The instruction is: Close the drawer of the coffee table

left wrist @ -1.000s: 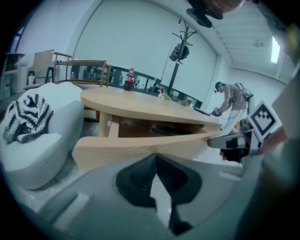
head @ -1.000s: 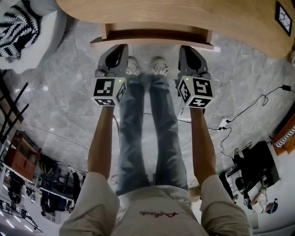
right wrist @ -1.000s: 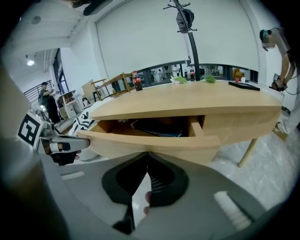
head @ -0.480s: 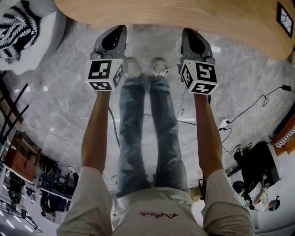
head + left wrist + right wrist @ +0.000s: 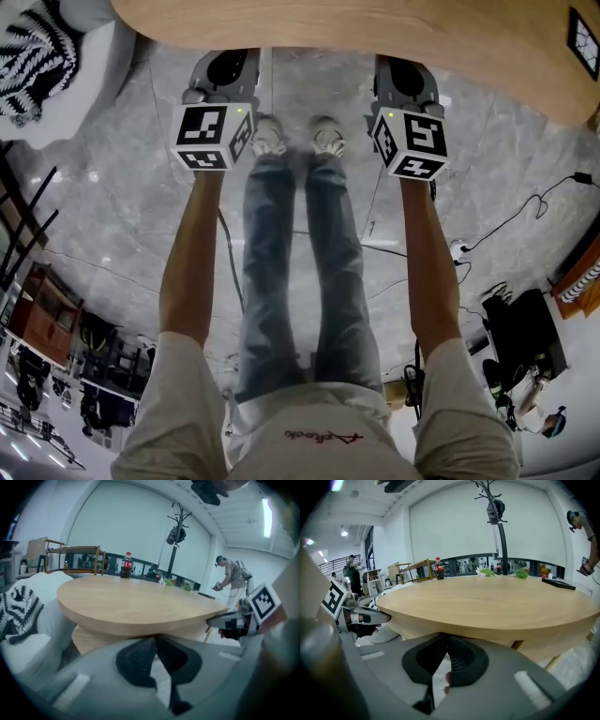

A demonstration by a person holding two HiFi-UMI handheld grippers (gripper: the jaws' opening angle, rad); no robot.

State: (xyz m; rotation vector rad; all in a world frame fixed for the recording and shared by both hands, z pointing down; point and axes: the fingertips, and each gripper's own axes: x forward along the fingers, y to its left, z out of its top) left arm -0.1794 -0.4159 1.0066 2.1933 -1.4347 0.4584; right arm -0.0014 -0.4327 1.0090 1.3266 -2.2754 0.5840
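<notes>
From my left, the left gripper (image 5: 155, 641) has its jaws pressed together, empty, at the coffee table (image 5: 375, 23) rim, the drawer tucked out of sight beneath the round top, and the right gripper (image 5: 446, 640) likewise, jaws closed on nothing.

Grey marble floor (image 5: 112, 216), pale wall (image 5: 117, 527), black coat stand (image 5: 503, 545), ceiling strip light (image 5: 267, 517).

table (image 5: 375, 37): light tan wood; floor (image 5: 122, 187): grey veined marble; cushion (image 5: 33, 56): black-white stripes; jeans (image 5: 272, 262): faded blue.
</notes>
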